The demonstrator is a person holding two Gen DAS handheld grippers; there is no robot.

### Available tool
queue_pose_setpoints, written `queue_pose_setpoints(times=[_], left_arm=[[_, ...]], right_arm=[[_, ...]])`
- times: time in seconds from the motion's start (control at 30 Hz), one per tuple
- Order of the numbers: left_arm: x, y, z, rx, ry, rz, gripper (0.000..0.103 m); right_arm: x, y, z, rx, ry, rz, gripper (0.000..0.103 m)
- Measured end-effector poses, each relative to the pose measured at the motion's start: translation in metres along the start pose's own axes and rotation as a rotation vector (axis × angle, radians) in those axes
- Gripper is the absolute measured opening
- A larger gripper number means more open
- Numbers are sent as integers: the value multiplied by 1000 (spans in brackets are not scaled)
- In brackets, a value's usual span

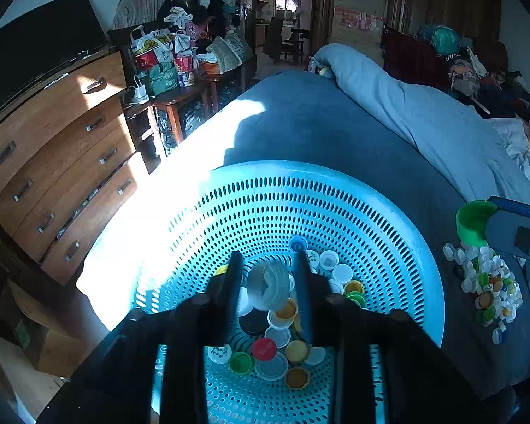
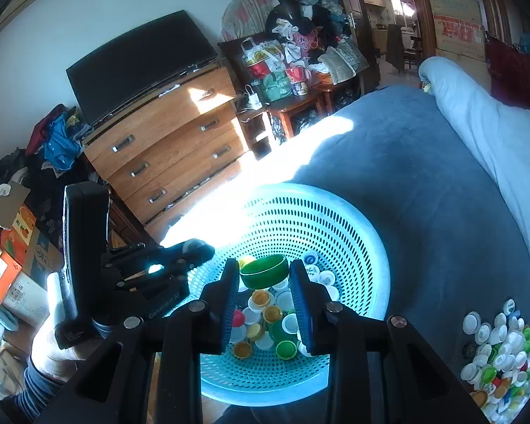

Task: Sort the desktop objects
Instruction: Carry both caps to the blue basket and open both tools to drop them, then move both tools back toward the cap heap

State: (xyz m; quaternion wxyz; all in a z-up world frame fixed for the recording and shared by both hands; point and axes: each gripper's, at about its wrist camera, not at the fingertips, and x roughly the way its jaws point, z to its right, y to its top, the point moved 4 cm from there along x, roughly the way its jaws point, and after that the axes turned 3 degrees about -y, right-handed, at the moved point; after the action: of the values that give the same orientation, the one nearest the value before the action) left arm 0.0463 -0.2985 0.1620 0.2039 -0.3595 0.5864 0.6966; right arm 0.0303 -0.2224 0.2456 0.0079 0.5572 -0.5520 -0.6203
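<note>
A turquoise perforated basket (image 1: 335,183) (image 2: 371,233) rests on the bed and holds several bottle caps (image 1: 275,349) (image 2: 265,325) in white, yellow, green and red. My left gripper (image 1: 269,268) hangs over the basket, jaws apart. A blurred whitish cap (image 1: 268,284) sits loose between its fingers, and neither pad presses on it. My right gripper (image 2: 264,275) is shut on a large green cap (image 2: 265,271) above the basket. The same green cap (image 1: 471,222) shows at the right edge of the left wrist view. A pile of loose caps (image 1: 487,282) (image 2: 501,353) lies on the blanket to the right.
The bed has a blue blanket (image 2: 424,183) and a rolled pale quilt (image 1: 424,116) at the right. A wooden dresser (image 2: 173,148) with a dark screen (image 2: 137,60) stands left of the bed, beside a cluttered side table (image 1: 180,70). A hand (image 2: 49,349) holds the left gripper's handle.
</note>
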Motion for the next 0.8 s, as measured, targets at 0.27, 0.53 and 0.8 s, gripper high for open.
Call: queue_pose_setpoints(times=[0.27,0.53,0.8], left_arm=[[-8,1,-2,-7,7,28,51],[-21,-14,65,112,-100,49,51],[-5,-88,234,359,-438,-72,51]], right_arm=[[-8,2,-2,5,5,27,40],[-73,-47,25,-6,-95,179,46],[-143,-208,154,258,-375,114,51]])
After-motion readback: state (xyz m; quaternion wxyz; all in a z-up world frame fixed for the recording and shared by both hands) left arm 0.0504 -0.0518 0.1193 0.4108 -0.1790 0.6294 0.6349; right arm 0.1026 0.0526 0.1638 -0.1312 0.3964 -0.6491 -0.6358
